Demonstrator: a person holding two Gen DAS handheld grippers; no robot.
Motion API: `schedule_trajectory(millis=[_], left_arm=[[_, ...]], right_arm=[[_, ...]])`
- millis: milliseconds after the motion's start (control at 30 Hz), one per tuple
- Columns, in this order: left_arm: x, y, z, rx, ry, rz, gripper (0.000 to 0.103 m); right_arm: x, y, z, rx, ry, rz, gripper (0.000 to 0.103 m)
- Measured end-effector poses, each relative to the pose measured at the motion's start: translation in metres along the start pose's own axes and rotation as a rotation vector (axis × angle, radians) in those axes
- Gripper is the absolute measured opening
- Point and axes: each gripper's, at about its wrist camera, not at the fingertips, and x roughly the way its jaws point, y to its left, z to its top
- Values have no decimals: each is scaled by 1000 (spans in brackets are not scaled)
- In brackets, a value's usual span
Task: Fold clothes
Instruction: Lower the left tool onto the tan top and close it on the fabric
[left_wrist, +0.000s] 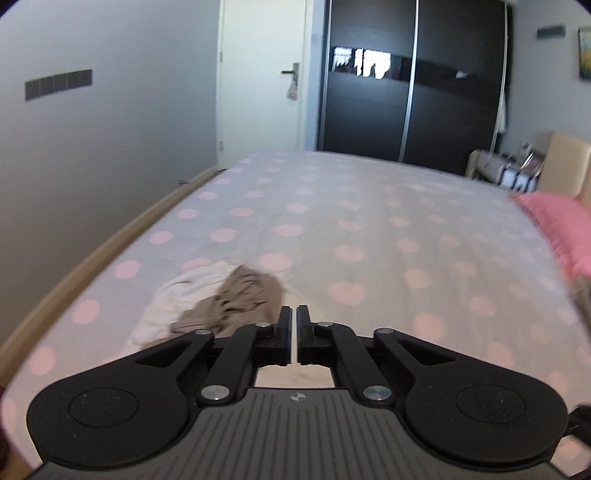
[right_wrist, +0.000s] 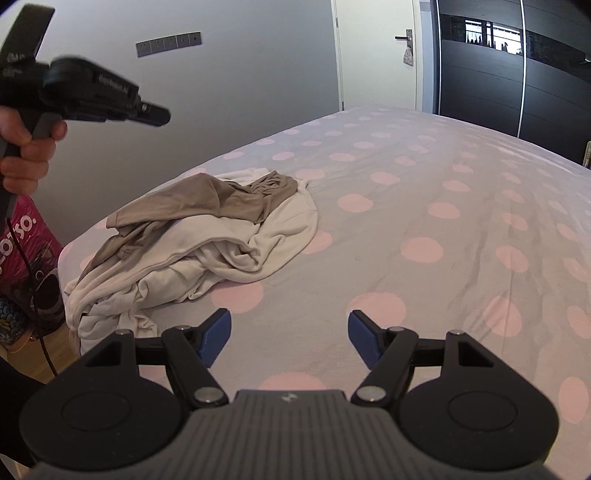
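A crumpled taupe thin-fabric garment (right_wrist: 207, 201) lies on top of a rumpled cream cotton garment (right_wrist: 229, 251), both heaped near the left edge of the bed with its grey sheet dotted in pink (right_wrist: 424, 206). The left tongs (left_wrist: 294, 314) hang in the air above the pile, their black jaws almost together with nothing between them; a hand (right_wrist: 27, 147) grips the handle. The right tongs (right_wrist: 290, 328) stand wide open, blue pads apart, over bare sheet just right of the heap, touching no cloth.
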Motion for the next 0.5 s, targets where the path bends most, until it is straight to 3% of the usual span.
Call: schedule_trajectory(millis=[100, 300, 500], left_arm=[[13, 18, -12, -3, 36, 55, 20], [45, 59, -38, -20, 158, 197, 21], [83, 54, -69, 150, 267, 265, 26]], right_arm=[[0, -1, -1, 4, 1, 2, 73], [2, 2, -2, -3, 6, 18, 73], [8, 1, -5, 3, 25, 15, 73]])
